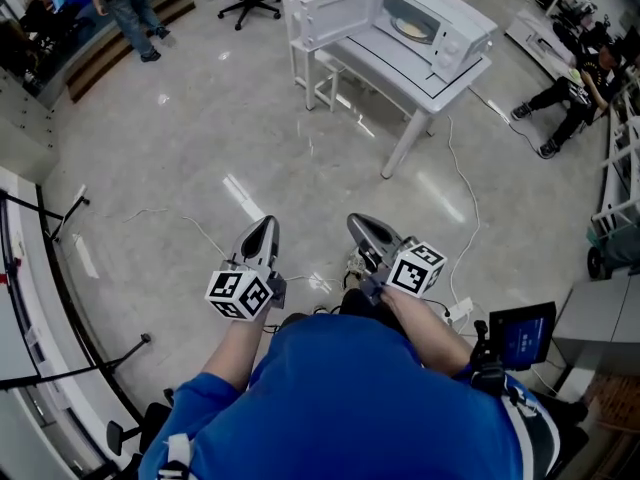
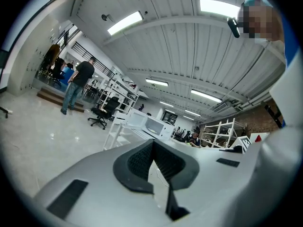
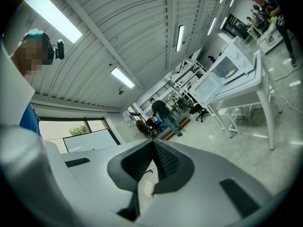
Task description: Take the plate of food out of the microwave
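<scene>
Ahead at one o'clock, the plate of food (image 1: 410, 28) sits inside the boxy white microwave (image 1: 455, 30) on a white table (image 1: 398, 68); glossy floor (image 1: 250, 138) lies open between. Left claw (image 1: 264, 226) and right claw (image 1: 360, 222): both pinched together.

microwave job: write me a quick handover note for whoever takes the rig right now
Left gripper: shut, empty.
Right gripper: shut, empty.
Both are held level in front of the person, well short of the white table.
The microwave sits on that table with its door swung open and the plate of food inside.
Done: door open.
Left: walk up, open the jaws, grip the plate, bring it out.
</scene>
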`<move>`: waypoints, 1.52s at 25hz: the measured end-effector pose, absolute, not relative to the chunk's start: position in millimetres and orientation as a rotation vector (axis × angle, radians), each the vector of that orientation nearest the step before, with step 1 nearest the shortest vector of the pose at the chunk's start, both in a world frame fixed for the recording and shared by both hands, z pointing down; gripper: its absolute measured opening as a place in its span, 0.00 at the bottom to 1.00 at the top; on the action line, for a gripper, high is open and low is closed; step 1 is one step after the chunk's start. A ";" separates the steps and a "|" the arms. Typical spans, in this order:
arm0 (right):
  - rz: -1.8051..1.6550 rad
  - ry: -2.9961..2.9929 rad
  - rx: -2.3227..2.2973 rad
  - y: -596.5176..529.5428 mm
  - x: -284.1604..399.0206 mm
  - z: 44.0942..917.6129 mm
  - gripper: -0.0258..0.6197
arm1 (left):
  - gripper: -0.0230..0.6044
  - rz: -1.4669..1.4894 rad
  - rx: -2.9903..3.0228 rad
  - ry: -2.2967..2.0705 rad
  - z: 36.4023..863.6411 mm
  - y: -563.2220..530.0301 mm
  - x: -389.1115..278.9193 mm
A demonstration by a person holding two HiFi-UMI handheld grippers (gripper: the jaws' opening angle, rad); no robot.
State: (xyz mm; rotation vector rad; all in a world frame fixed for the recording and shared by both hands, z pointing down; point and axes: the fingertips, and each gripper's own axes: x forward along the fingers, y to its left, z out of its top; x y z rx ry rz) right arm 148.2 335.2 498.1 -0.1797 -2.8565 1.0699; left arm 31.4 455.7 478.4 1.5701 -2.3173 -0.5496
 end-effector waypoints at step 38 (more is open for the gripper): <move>1.175 -2.918 0.065 18.6 37.6 481.1 0.04 | 0.05 -0.432 1.805 -2.129 450.4 99.6 -90.2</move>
